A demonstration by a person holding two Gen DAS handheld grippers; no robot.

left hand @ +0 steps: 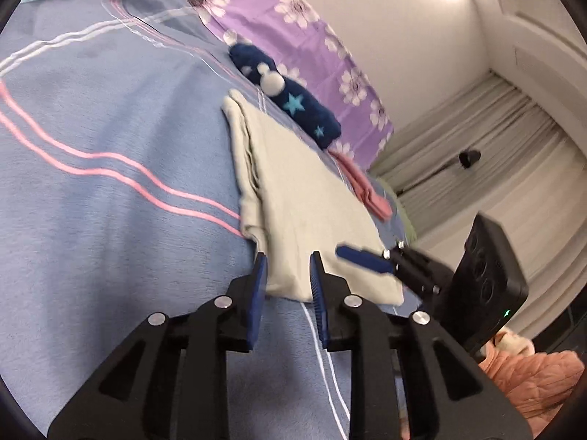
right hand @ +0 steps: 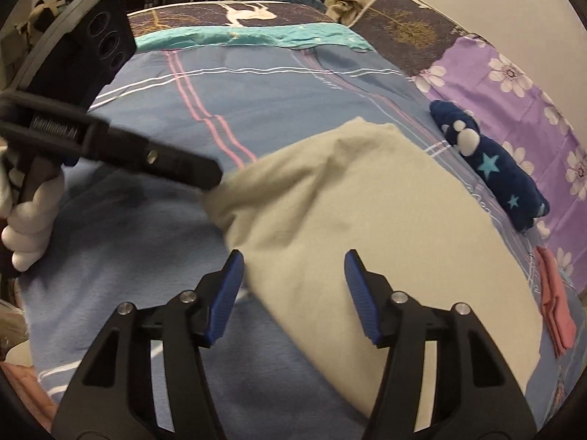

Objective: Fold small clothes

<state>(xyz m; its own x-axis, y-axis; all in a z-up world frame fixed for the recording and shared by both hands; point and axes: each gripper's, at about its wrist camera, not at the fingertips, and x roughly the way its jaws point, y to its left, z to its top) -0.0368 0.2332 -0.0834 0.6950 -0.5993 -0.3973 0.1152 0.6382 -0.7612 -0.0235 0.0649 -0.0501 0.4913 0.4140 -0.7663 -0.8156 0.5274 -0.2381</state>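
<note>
- Here, the beige garment [right hand: 367, 227] lies folded on the bed's blue striped cover [right hand: 234, 91], filling the middle and lower right of the right wrist view.
- In the left wrist view the left gripper [left hand: 288, 275] stands at the cloth's near edge, jaws narrowly apart, with the edge between them; whether the pads press on it I cannot tell.
- The right gripper [right hand: 293, 271] hovers above the garment, jaws wide, nothing between them.
- A white-gloved hand [right hand: 25, 220] grips the left tool's handle at the left edge of the right wrist view.
- Beyond the garment, toward the right, lie a navy star-patterned item [right hand: 491, 179] and a pink cloth [right hand: 554, 304], beside a purple floral sheet [right hand: 513, 84].
</note>
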